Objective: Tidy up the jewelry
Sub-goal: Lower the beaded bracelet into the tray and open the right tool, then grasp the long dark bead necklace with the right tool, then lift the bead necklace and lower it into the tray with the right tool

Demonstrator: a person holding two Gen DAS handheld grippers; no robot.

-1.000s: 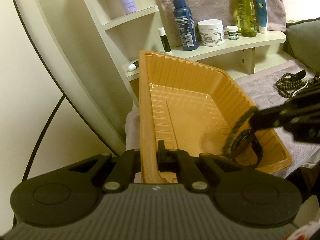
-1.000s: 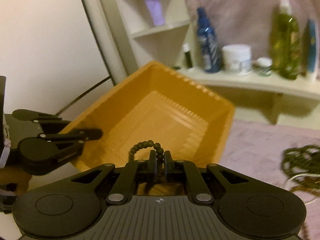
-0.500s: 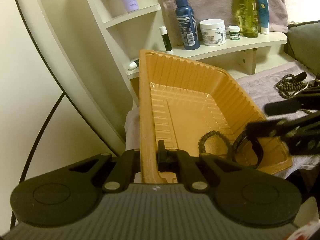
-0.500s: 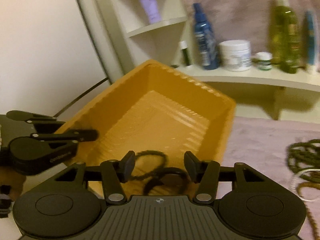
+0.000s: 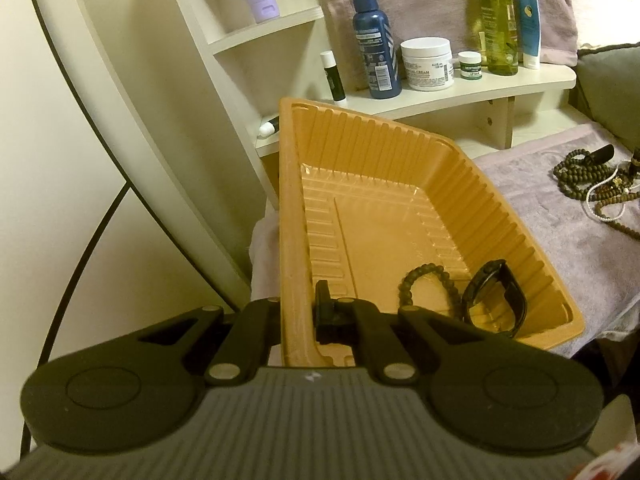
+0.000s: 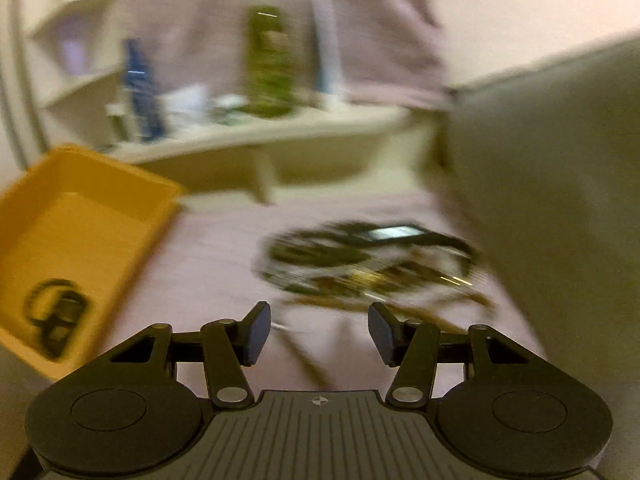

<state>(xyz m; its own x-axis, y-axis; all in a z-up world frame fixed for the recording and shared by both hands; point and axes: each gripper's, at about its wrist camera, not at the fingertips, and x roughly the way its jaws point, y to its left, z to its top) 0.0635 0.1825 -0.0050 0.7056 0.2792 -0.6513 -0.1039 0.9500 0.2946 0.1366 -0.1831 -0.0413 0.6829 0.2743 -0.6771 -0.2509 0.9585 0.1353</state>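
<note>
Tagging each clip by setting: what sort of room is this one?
Probably a bedroom or dressing corner at home. A cream shelf holds toiletries such as a spray bottle and a cream jar, and bead necklaces lie on a mauve towel beside an orange tray.

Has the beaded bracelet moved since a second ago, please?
Yes. The bracelet then hung in the right tongs over the tray; it now lies on the tray floor beside the watch.

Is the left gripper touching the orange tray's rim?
Touching. The left wrist view shows the left gripper shut on the near rim of the orange tray, one finger inside the wall, the other outside it, with no gap.
</note>
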